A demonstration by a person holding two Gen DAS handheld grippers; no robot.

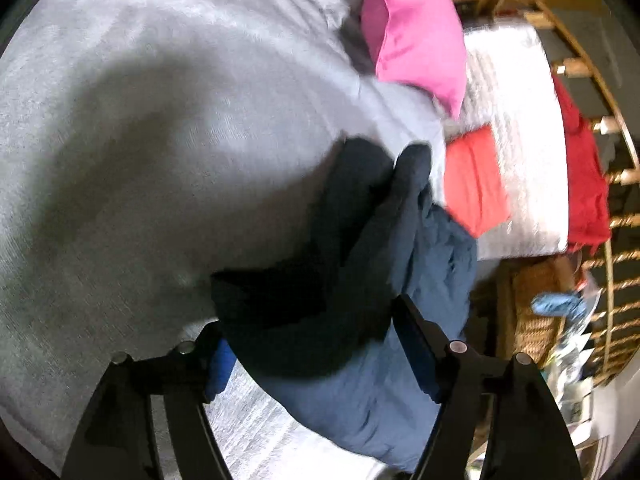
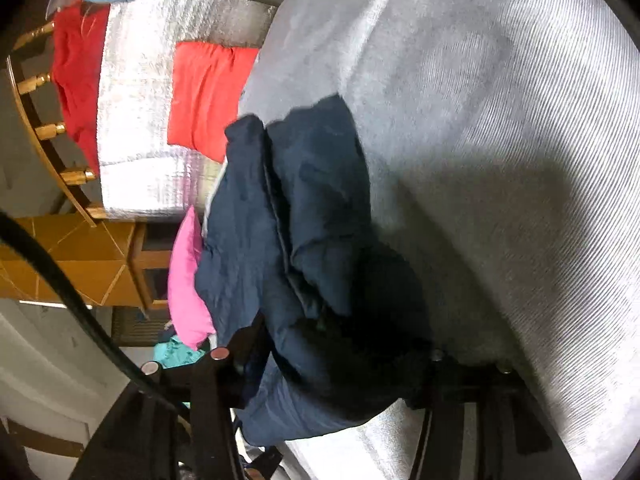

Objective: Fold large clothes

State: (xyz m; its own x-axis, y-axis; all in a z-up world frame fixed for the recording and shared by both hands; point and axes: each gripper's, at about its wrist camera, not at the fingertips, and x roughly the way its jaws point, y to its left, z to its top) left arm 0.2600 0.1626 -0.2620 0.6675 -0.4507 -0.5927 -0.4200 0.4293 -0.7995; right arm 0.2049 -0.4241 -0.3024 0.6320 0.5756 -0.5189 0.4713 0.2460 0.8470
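Observation:
A large grey garment point(image 1: 140, 128) fills most of the left wrist view and spreads over the bed; it also shows in the right wrist view point(image 2: 500, 140). A bunched navy blue garment point(image 1: 360, 264) lies over its edge and sits between the fingers of my left gripper point(image 1: 308, 344), whose jaws stand wide apart around the cloth. In the right wrist view the navy garment point(image 2: 304, 248) runs down into my right gripper point(image 2: 332, 364), whose fingers are on either side of it; the tips are hidden by the fabric.
A white textured bedcover point(image 1: 516, 120) carries a folded red cloth point(image 1: 476, 180), a pink garment point(image 1: 412, 24) and a darker red cloth point(image 1: 584, 168) by the wooden rail point(image 1: 600, 124). A wicker basket point(image 1: 536, 312) stands below. A wooden cabinet point(image 2: 80, 260) shows at left.

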